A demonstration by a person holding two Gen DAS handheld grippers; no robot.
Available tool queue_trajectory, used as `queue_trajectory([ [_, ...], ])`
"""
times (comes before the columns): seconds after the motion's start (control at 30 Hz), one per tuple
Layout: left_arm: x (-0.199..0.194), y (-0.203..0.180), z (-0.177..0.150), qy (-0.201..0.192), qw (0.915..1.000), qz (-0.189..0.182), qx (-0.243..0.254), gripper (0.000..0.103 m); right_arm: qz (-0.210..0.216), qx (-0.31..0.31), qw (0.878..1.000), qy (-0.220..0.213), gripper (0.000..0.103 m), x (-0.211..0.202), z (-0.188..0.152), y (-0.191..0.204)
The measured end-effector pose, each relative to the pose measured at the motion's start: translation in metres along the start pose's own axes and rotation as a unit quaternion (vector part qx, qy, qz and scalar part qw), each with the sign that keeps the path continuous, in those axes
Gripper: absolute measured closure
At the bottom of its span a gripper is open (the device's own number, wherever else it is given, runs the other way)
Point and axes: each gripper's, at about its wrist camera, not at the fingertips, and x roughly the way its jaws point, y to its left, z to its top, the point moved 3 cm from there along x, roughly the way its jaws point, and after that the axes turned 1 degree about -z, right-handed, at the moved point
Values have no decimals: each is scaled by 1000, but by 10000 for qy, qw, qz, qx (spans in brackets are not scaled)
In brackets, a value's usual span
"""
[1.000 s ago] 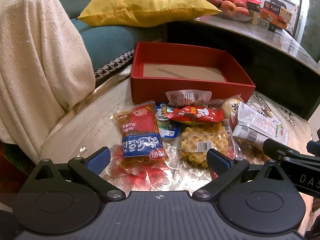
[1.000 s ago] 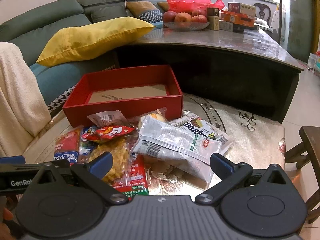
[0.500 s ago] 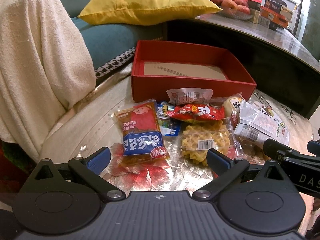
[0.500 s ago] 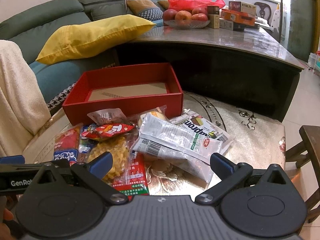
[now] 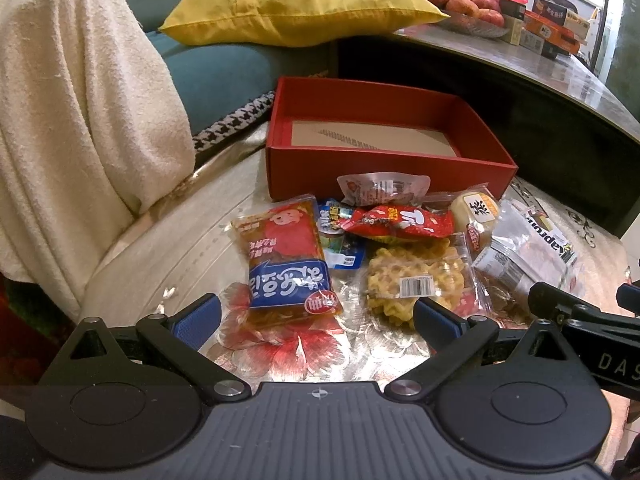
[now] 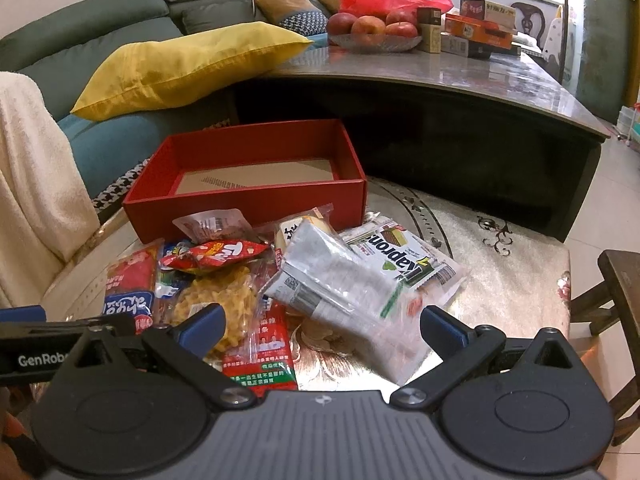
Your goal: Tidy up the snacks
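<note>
An empty red box [image 5: 384,172] [image 6: 248,208] with a brown floor stands at the back of the low table. A heap of snack packets lies in front of it: an orange and blue packet [image 5: 286,256], a yellow waffle snack [image 5: 416,276] [image 6: 224,304], a small red packet [image 5: 396,222] [image 6: 216,254], a clear pouch [image 5: 380,188], a round bun [image 5: 474,210] and silvery wafer packs [image 6: 340,280]. My left gripper [image 5: 316,316] hovers open just short of the orange packet. My right gripper [image 6: 320,326] hovers open over the wafer packs.
A cream blanket [image 5: 76,100] hangs at the left. A sofa with a yellow pillow [image 5: 296,4] sits behind the box. A dark table [image 6: 460,80] carries an apple bowl [image 6: 374,30] and boxes. A wooden stool [image 6: 616,300] stands at the right.
Both grippers have edged slightly forward and down toward the snacks, so the packets look a little nearer. Nothing was picked up or shifted.
</note>
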Motion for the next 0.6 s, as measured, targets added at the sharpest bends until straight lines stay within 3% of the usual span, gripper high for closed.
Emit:
queue_trajectory([
  [0.6, 2, -1, -2, 70, 9999, 69, 80, 0, -67, -21, 9998, 211, 3, 4, -1, 0],
])
